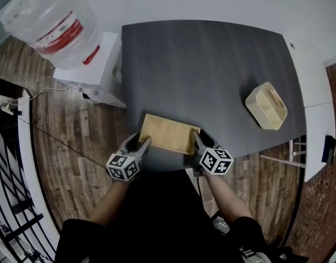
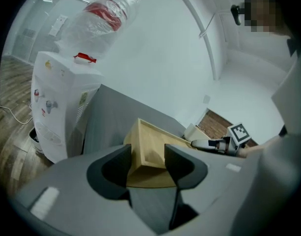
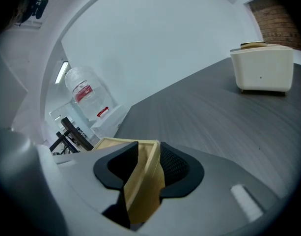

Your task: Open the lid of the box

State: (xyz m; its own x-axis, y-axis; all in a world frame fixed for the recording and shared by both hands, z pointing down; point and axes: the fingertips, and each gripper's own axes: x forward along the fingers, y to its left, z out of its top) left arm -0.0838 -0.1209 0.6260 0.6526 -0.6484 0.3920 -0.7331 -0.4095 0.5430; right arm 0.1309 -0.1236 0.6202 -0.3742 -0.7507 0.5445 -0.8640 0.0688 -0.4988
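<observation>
A flat pale wooden box lies on the dark table close to its near edge, lid down. My left gripper is at the box's near left corner. In the left gripper view that corner of the box fills the gap of the left gripper, both pads against it. My right gripper is at the near right corner. In the right gripper view the box's side wall stands wedged between the pads of the right gripper.
A cream rectangular container stands on the table's right side, well away from the box. A white water dispenser with a large bottle stands off the table's left edge. The person's arms reach in from below.
</observation>
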